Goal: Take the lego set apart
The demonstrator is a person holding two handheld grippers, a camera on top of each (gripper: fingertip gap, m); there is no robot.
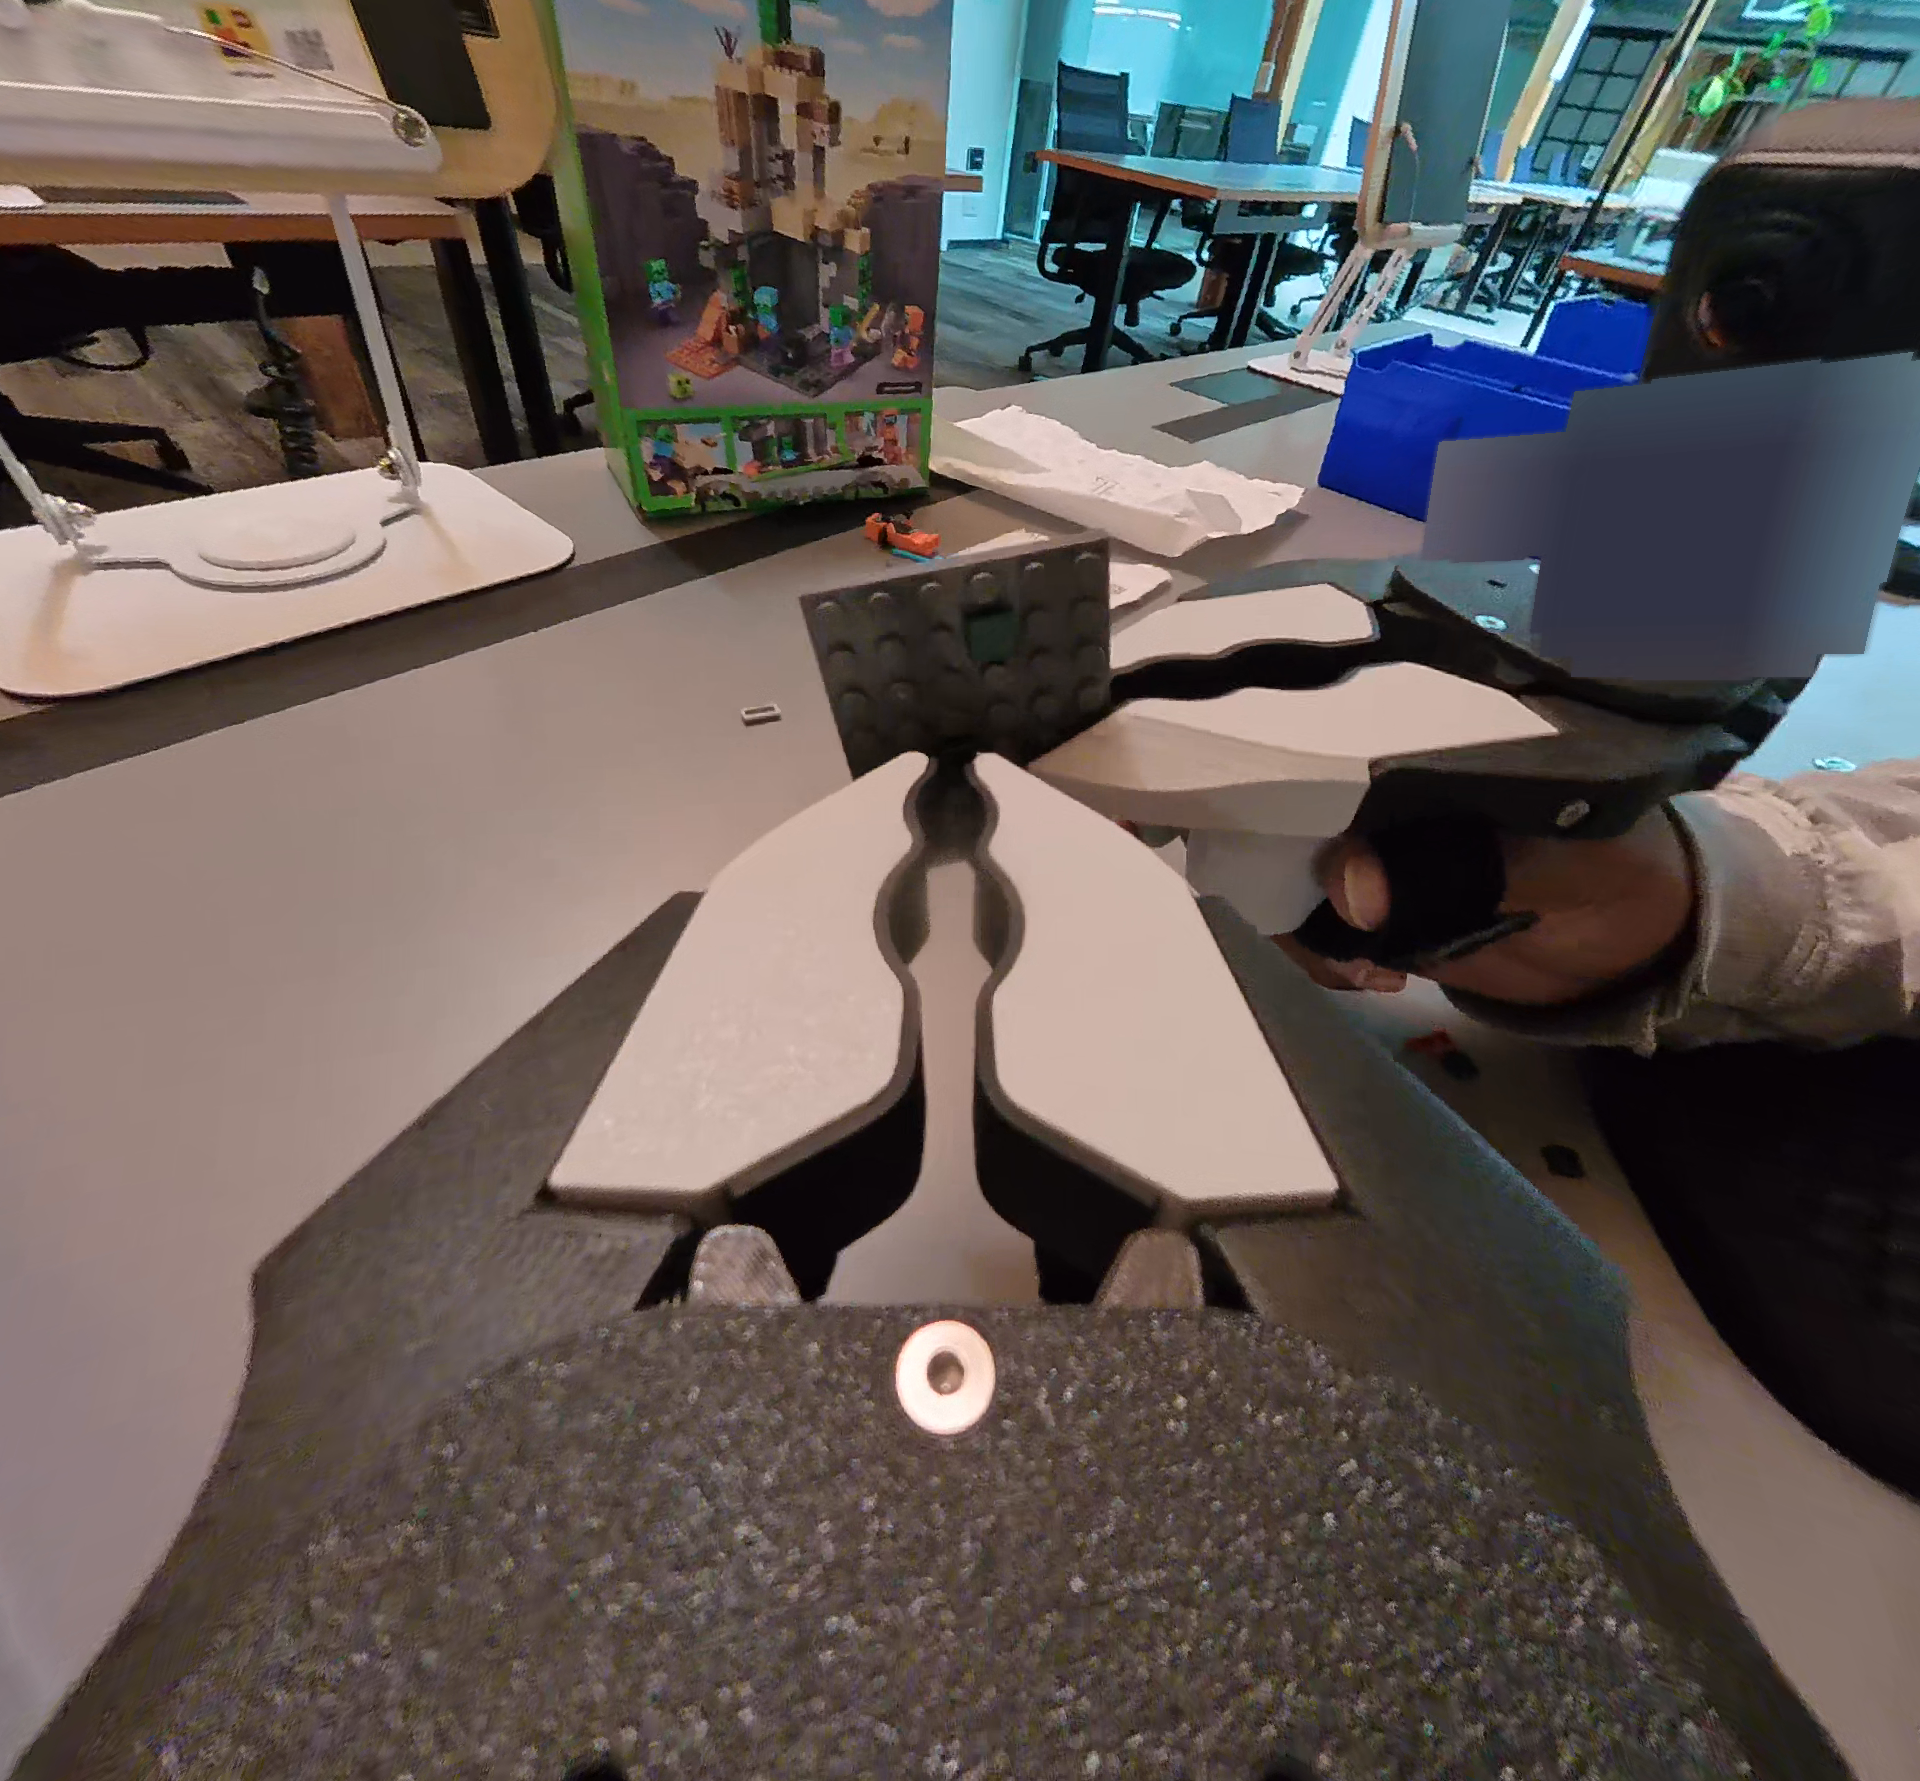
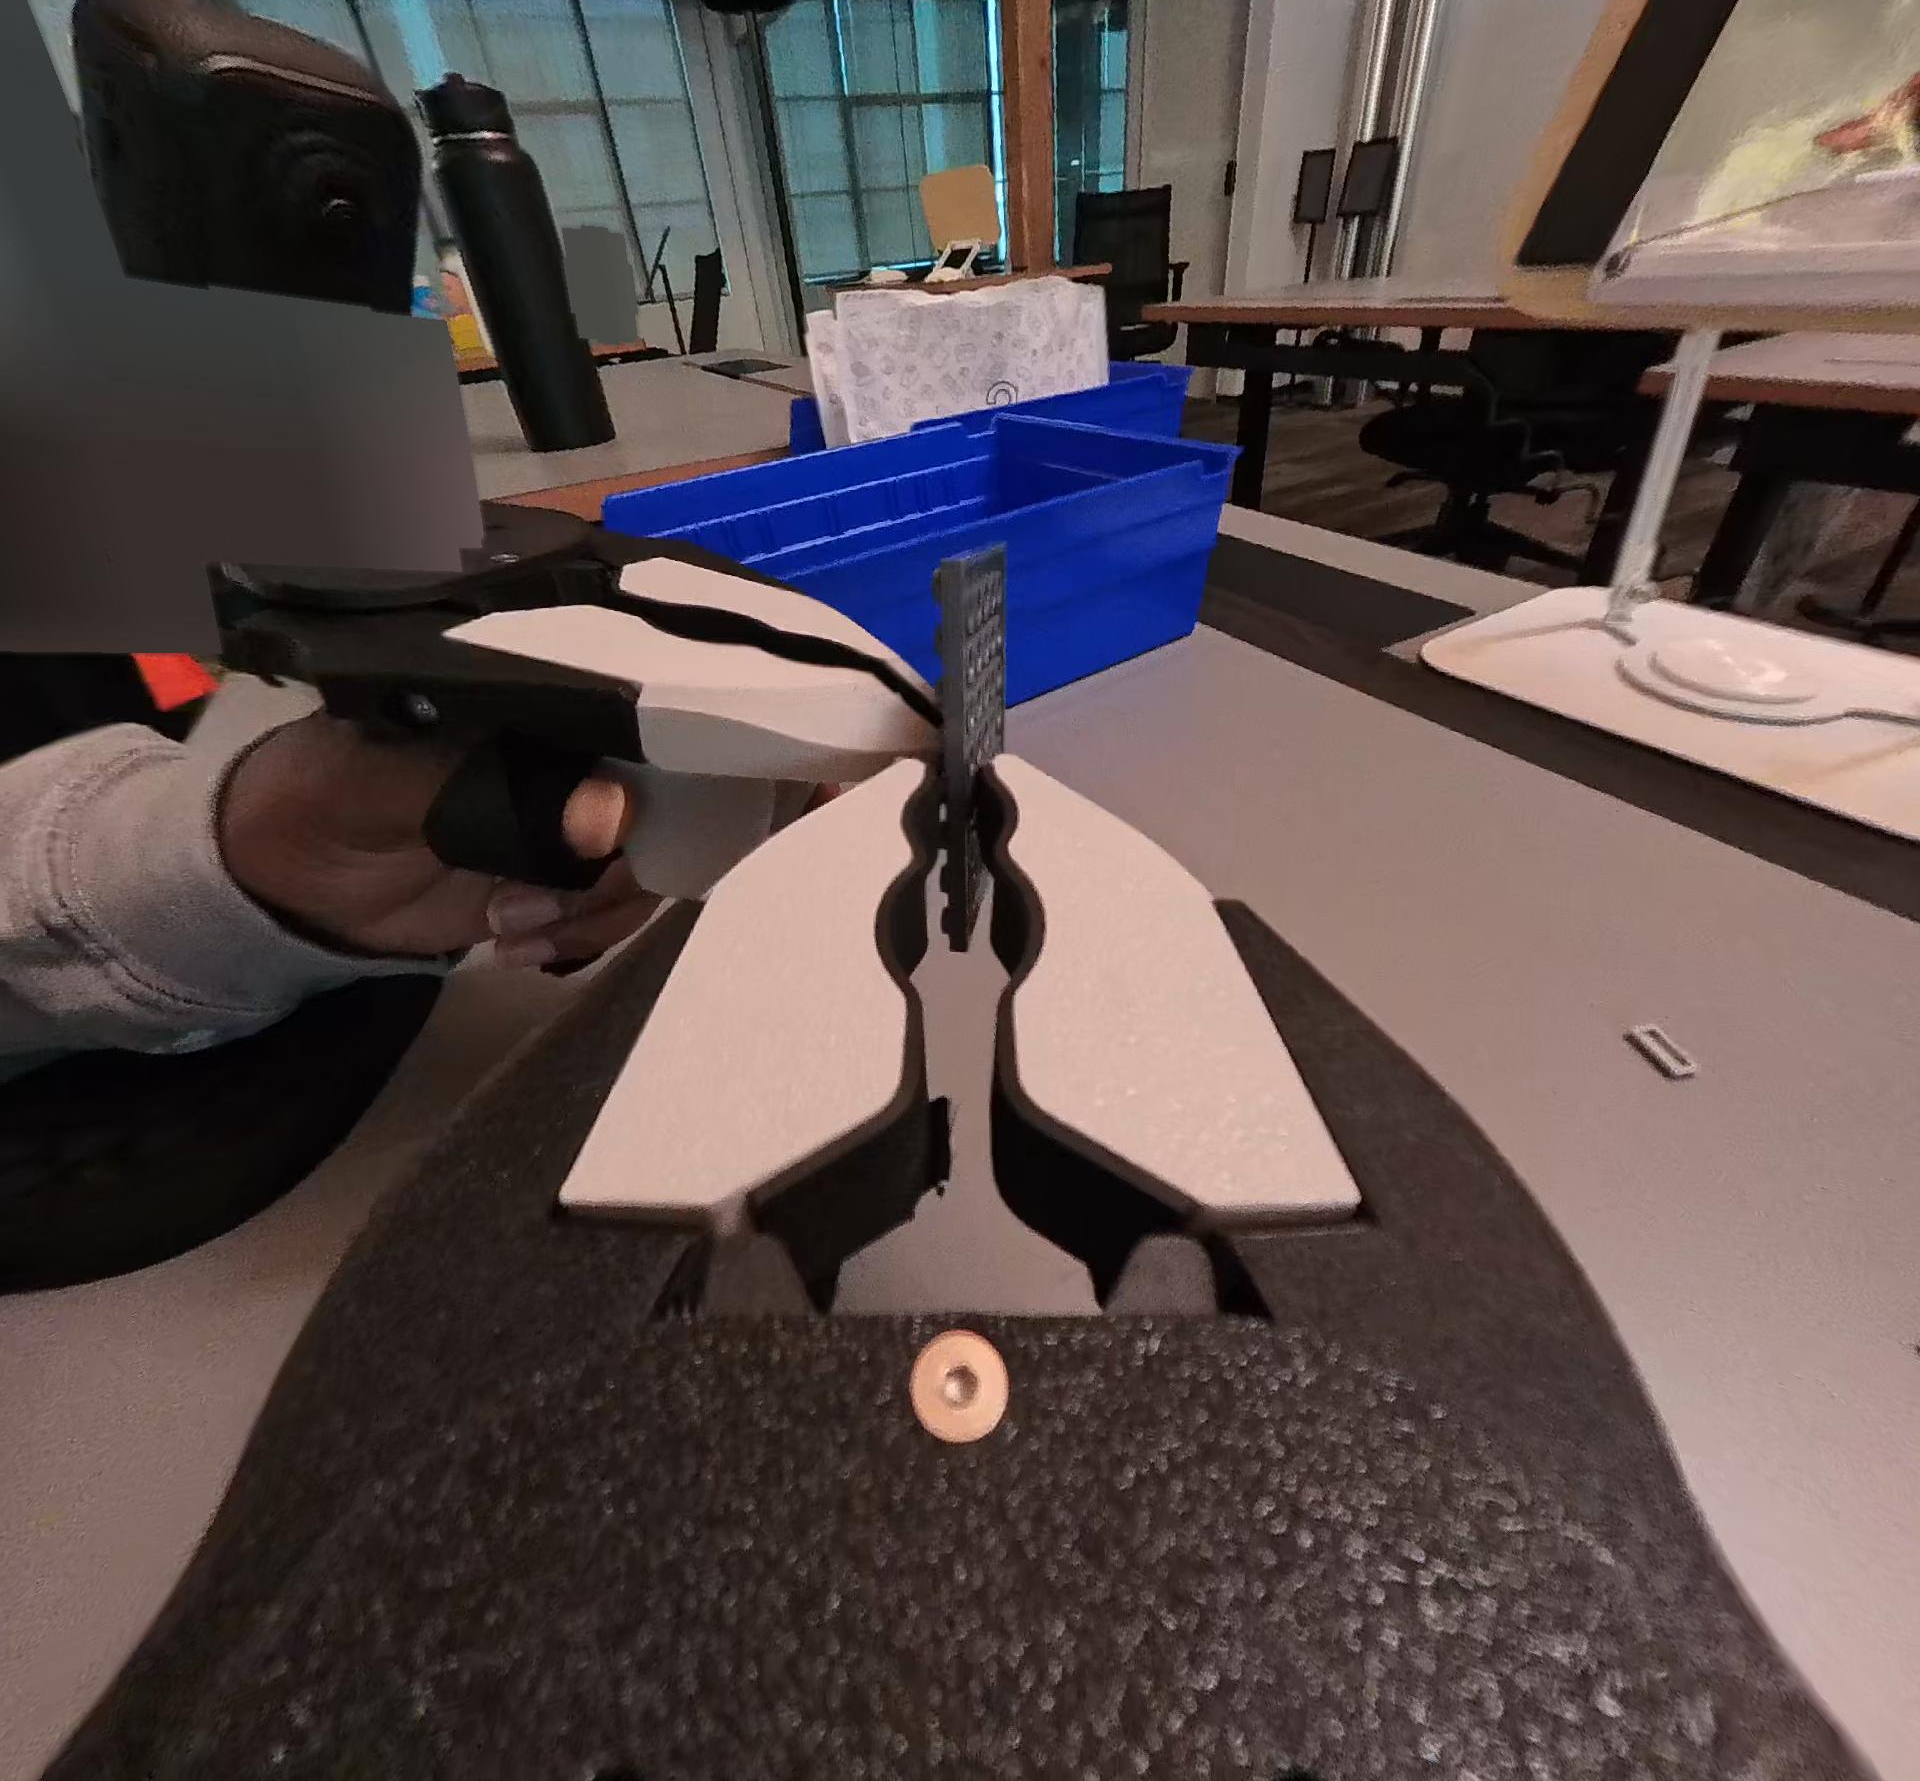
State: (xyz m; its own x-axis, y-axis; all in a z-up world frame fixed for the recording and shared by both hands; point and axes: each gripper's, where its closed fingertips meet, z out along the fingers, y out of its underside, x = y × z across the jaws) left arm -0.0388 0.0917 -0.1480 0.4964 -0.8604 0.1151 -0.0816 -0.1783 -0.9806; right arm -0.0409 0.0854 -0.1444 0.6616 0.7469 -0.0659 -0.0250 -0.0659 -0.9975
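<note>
Right gripper clamps dark plate upright, studs facing left | left gripper pinches its lower edge

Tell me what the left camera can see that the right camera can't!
Only the left wrist view shows the green set box and small orange pieces before it. Only the right wrist view shows a black bottle and patterned paper in a bin. Both show the dark studded plate, pinched by both tongs, and the blue bins.
</note>
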